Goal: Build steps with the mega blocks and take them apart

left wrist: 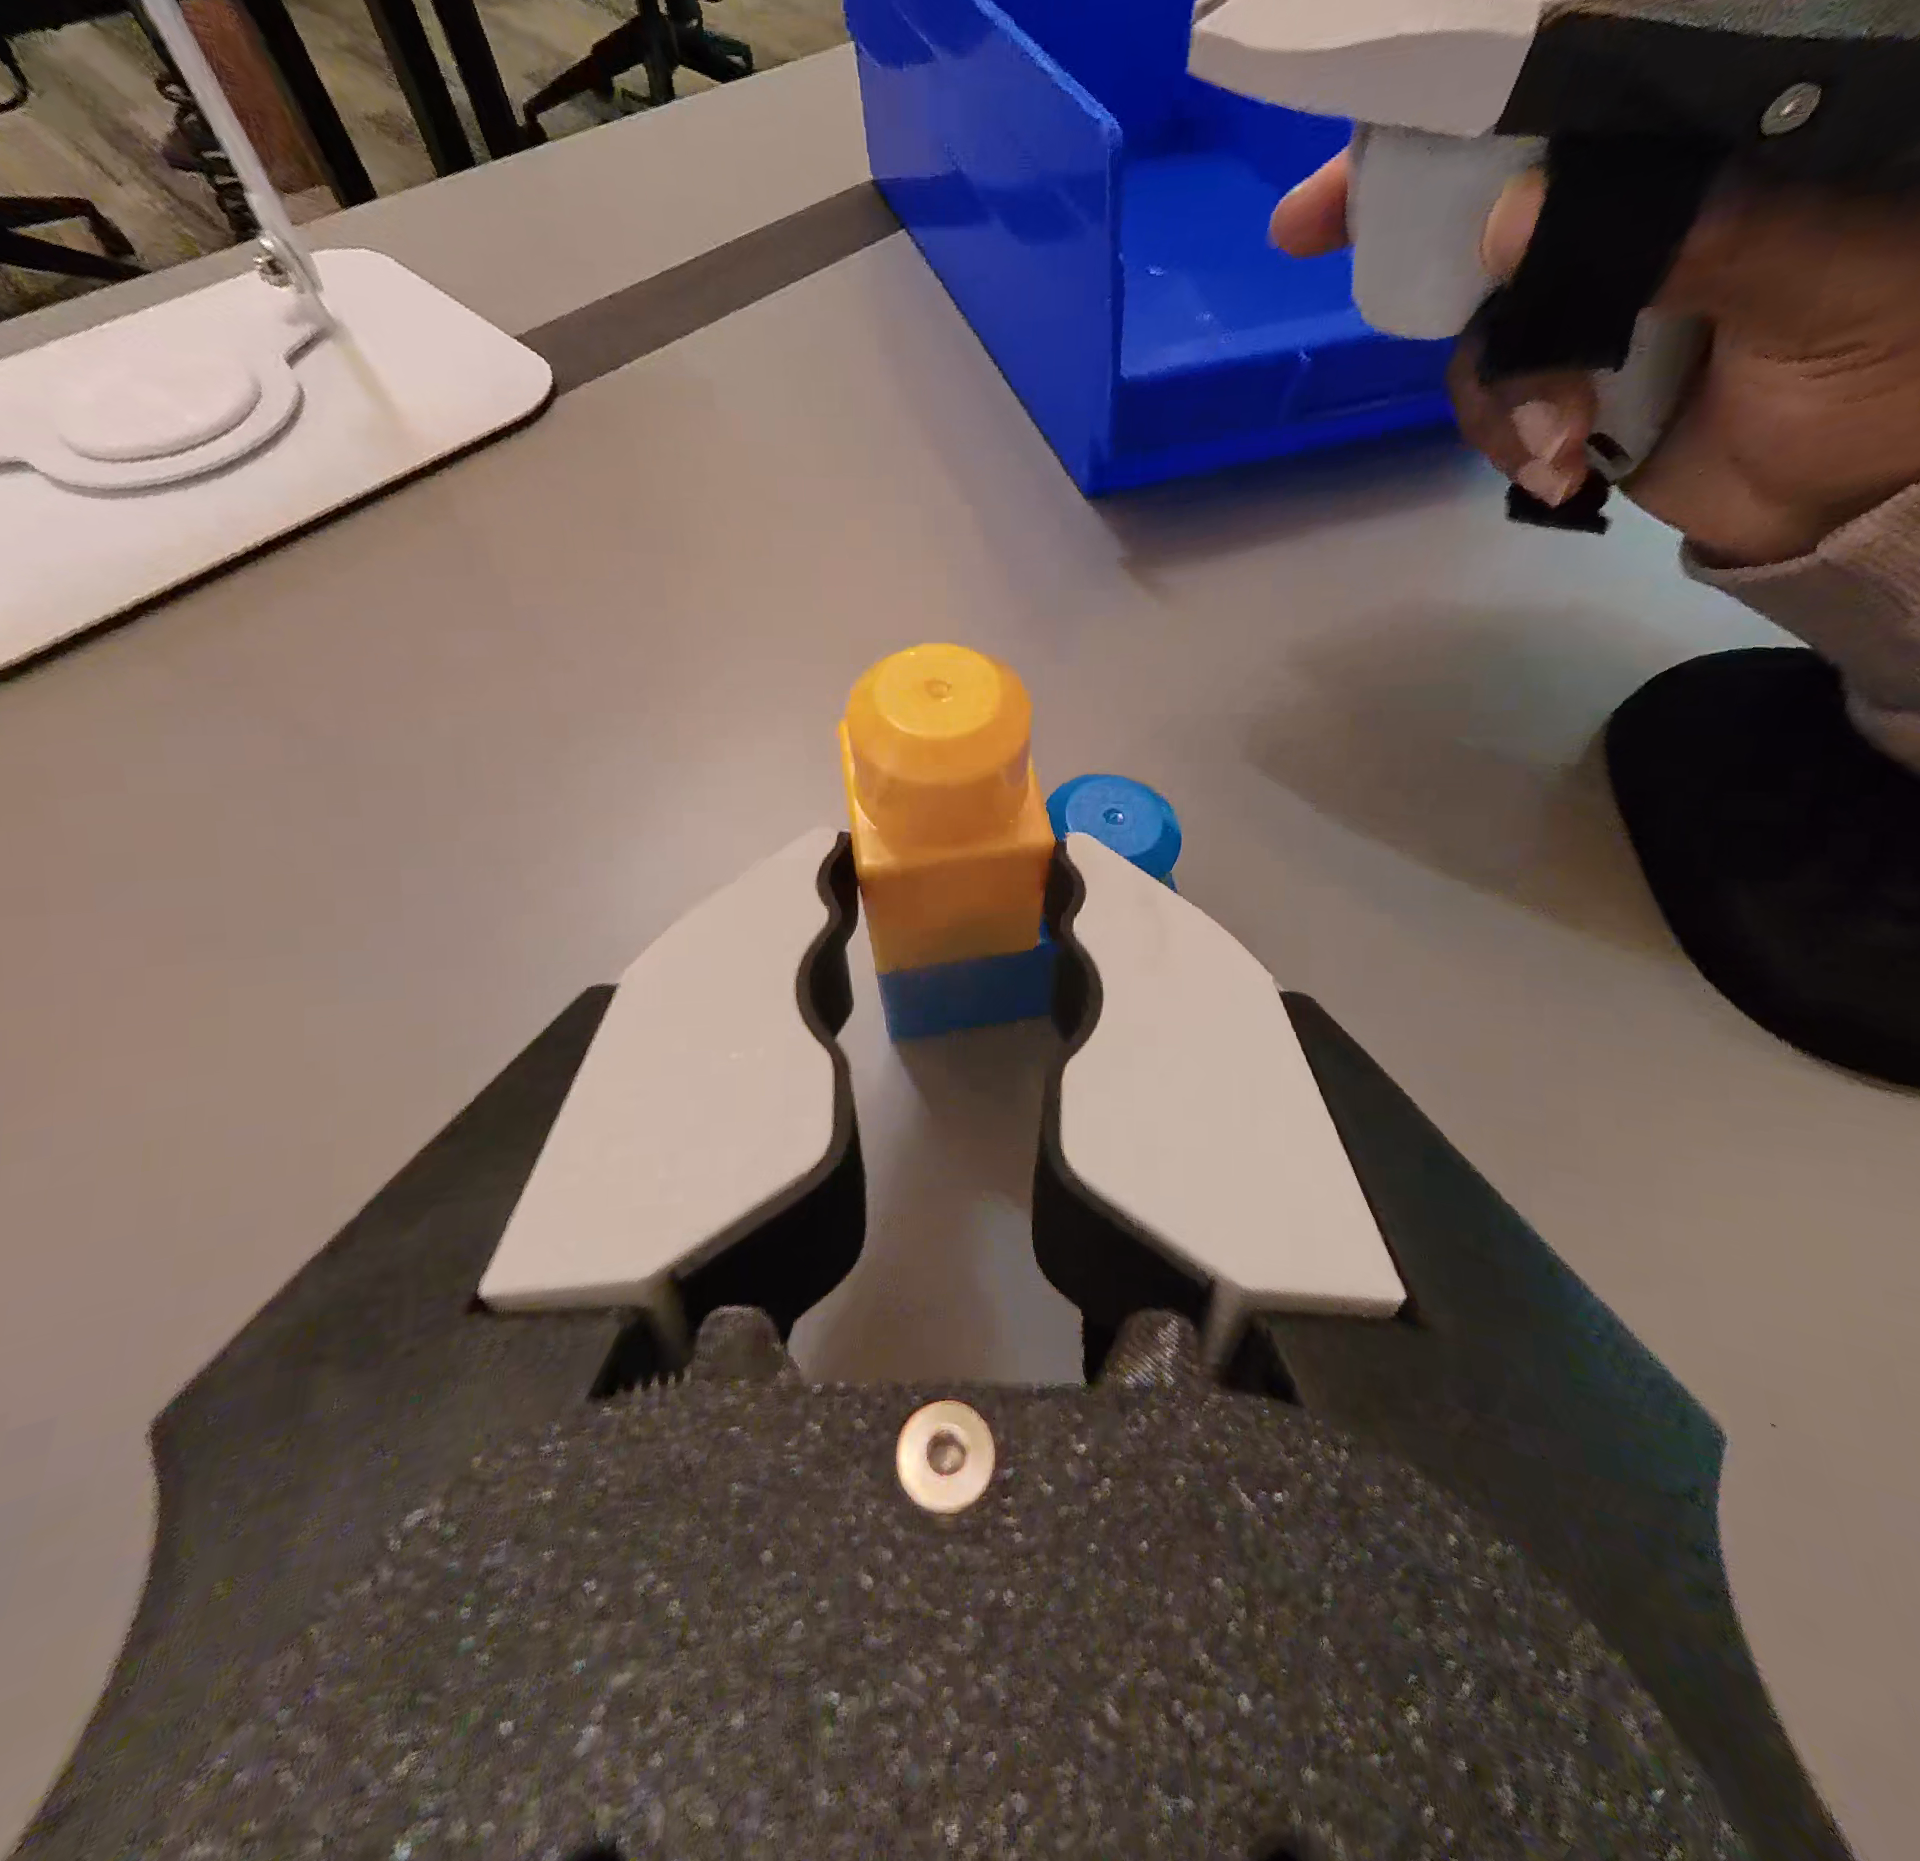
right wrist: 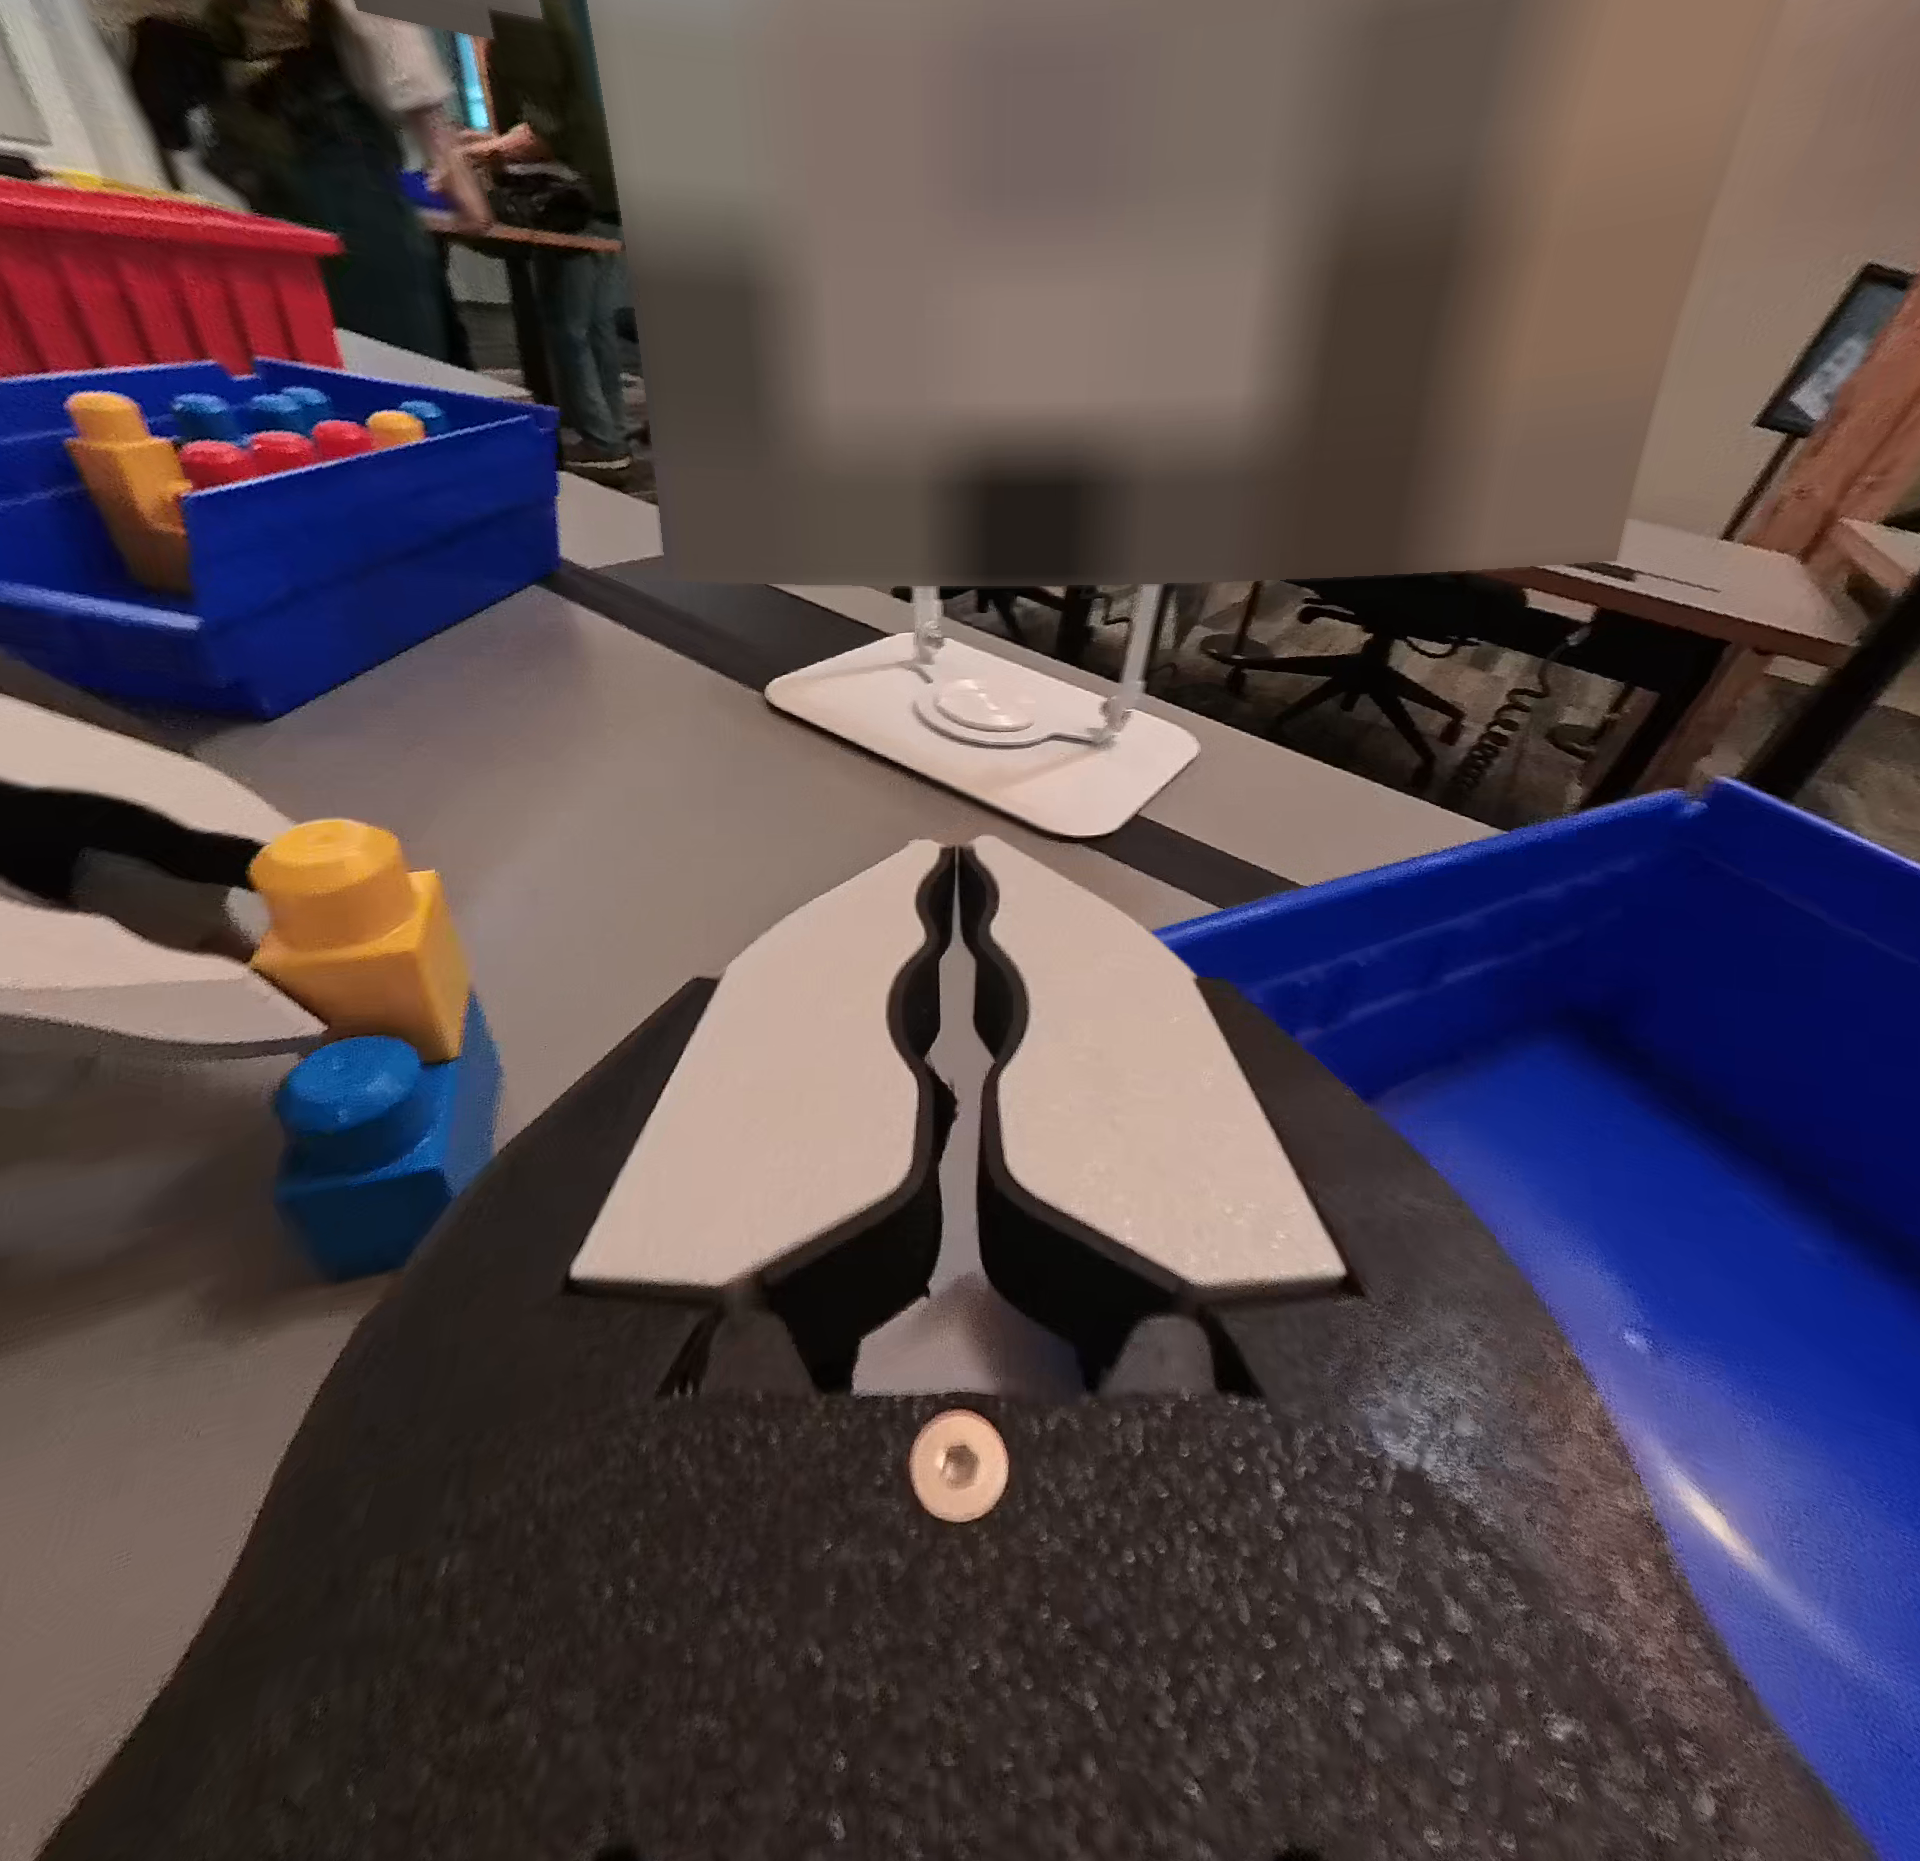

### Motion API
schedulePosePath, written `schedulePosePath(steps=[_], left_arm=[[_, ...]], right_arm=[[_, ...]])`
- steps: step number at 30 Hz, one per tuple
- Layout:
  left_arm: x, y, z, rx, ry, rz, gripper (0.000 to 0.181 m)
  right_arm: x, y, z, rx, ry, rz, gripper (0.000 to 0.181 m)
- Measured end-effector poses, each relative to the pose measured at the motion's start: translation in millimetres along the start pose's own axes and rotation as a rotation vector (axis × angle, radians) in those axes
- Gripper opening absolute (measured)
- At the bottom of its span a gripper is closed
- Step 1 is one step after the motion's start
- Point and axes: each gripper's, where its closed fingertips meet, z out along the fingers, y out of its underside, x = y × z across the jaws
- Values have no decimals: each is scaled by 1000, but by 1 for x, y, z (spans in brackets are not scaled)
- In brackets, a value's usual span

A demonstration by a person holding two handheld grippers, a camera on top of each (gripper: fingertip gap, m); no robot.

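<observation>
A yellow one-stud block (left wrist: 945,845) sits on one end of a blue two-stud block (left wrist: 966,996) on the grey table; the blue block's free stud (left wrist: 1114,824) shows to the right. My left gripper (left wrist: 951,876) is shut on the yellow block, its fingertips against both sides. In the right wrist view the same yellow block (right wrist: 358,938) and blue block (right wrist: 379,1157) stand at the left, with the left gripper's fingers (right wrist: 135,980) on the yellow one. My right gripper (right wrist: 956,861) is shut and empty, held in the air right of the stack. It shows at the top right in the left wrist view (left wrist: 1455,35).
An empty blue bin (right wrist: 1558,938) stands at the right, also in the left wrist view (left wrist: 997,253). A second blue bin (right wrist: 312,554) with several red, blue and yellow blocks is at the far left, with a red container (right wrist: 156,284) behind it. A white stand base (right wrist: 987,741) sits beyond. A black round object (left wrist: 1766,855) lies on the right. The tips of one gripper are about 15 cm away from the tips of the other.
</observation>
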Motion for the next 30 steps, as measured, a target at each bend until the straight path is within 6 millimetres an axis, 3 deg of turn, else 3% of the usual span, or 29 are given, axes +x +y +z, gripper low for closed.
schedulePosePath(steps=[4, 7, 12, 15, 17, 18, 20, 23, 25, 30], left_arm=[[13, -1, -2, 11, 91, -8, 49], [15, -19, -17, 105, 150, 41, 59], [-25, -49, -43, 275, 127, 21, 56], [-52, -48, -45, 303, 71, -18, 51], [-57, -48, -47, 323, 67, -38, 50], [-56, -49, -48, 334, 72, -41, 50], [-54, -50, -49, 344, 78, -24, 50], [-46, -53, -52, 373, 110, 4, 53], [-39, -56, -53, 396, 161, -12, 54], [-14, -65, -60, 482, 313, -56, 56]], right_arm=[[-27, 3, 3, -39, -147, 9, 7], [-58, 10, 4, -126, -293, 2, 25], [-109, 26, 7, -304, -434, -64, 63], [-133, 40, 15, -399, -448, -131, 70], [-144, 48, 23, -436, -437, -163, 69], [-145, 51, 26, -449, -422, -180, 66], [-145, 54, 30, -448, -404, -207, 38], [-143, 49, 27, -394, -424, -205, 37], [-139, 35, 22, -303, -456, -128, 37], [-115, -26, -1, 32, -541, 154, 37]])
